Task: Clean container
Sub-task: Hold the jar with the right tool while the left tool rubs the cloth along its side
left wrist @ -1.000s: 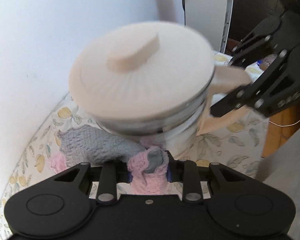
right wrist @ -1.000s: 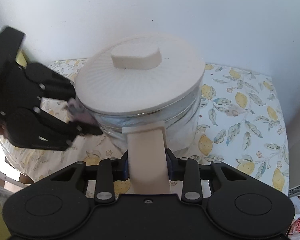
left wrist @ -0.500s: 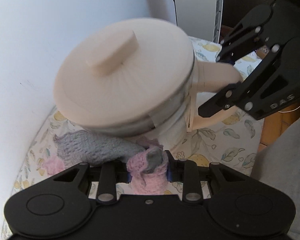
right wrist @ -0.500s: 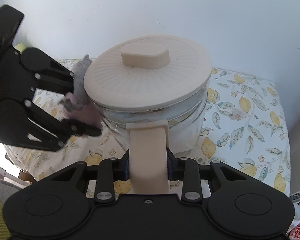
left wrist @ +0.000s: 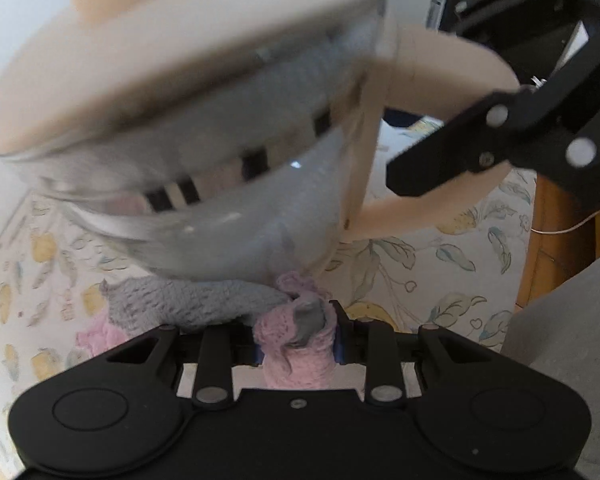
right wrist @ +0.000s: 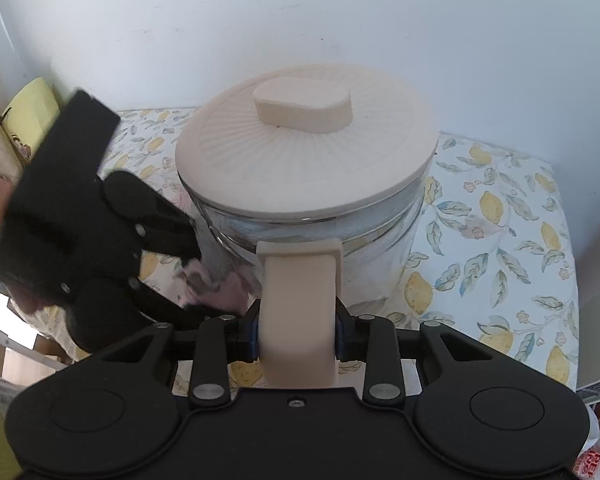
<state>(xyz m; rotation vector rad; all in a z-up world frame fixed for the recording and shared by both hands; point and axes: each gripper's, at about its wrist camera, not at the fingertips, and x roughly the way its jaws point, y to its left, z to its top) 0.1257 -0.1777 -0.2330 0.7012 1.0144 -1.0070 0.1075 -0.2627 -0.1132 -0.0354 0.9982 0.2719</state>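
A clear glass container (right wrist: 384, 240) with a cream ribbed lid (right wrist: 304, 160) and a cream handle (right wrist: 298, 312) is held above the lemon-print tablecloth (right wrist: 500, 248). My right gripper (right wrist: 298, 332) is shut on the handle. In the left wrist view the container (left wrist: 220, 200) fills the upper frame, blurred and tilted. My left gripper (left wrist: 296, 340) is shut on a pink and grey cloth (left wrist: 204, 304) pressed against the container's lower wall. The left gripper also shows in the right wrist view (right wrist: 196, 280) at the container's left side.
A white wall (right wrist: 300, 20) stands close behind the container. A yellow object (right wrist: 28, 116) sits at the far left. The right gripper's black body (left wrist: 540, 128) crosses the upper right of the left wrist view. A wooden surface (left wrist: 556, 240) lies beyond the table's right edge.
The left gripper with the cloth has moved down and in, under the container's side. The container now looms much larger and blurred in the left wrist view. The right grip on the handle is unchanged.
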